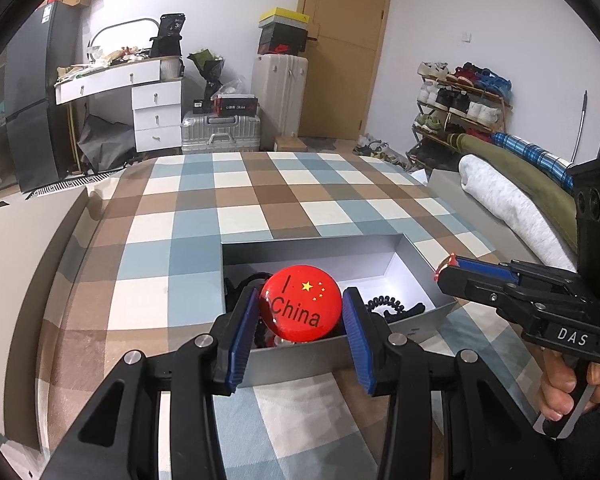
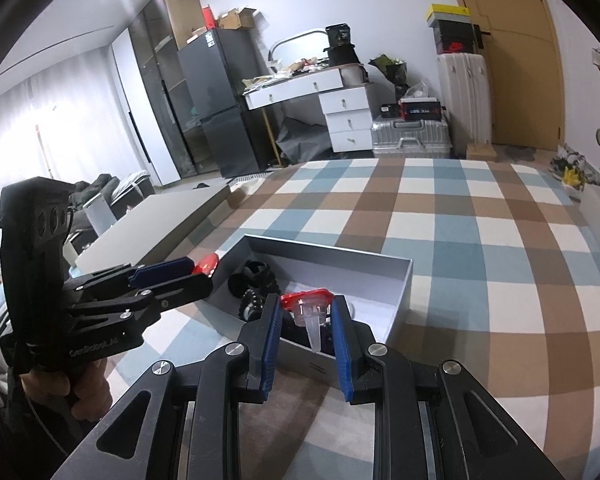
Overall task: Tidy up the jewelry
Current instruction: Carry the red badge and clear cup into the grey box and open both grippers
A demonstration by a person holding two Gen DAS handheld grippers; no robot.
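The jaws of both handheld grippers were pinching small items above an open box. Nearest in the left wrist view, the left gripper (image 1: 300,312) held a round red badge (image 1: 300,307) printed with "I China" and yellow stars, its blue pads (image 1: 242,334) pressed against the badge's opposite edges. In the right wrist view, the right gripper (image 2: 306,320) clamped a small red-topped pin with a clear plastic stem (image 2: 307,310) pointing down between the pads.

Just beyond both grippers sat the shallow grey box (image 1: 236,250) on a bed with a blue, brown and cream checked cover (image 1: 260,192). Inside the box lay dark items, among them a black coiled hair tie (image 1: 384,303) and a black fuzzy band (image 2: 256,274).

The badge looked light, stiff and glossy, so likely slippery at its curved rim; an edge grip across its widest part seemed safest. The little pin looked light and brittle, best held by its red head, not the thin stem.

Further off stood a white desk with drawers (image 1: 148,92), suitcases, a shoe rack and a wooden door.
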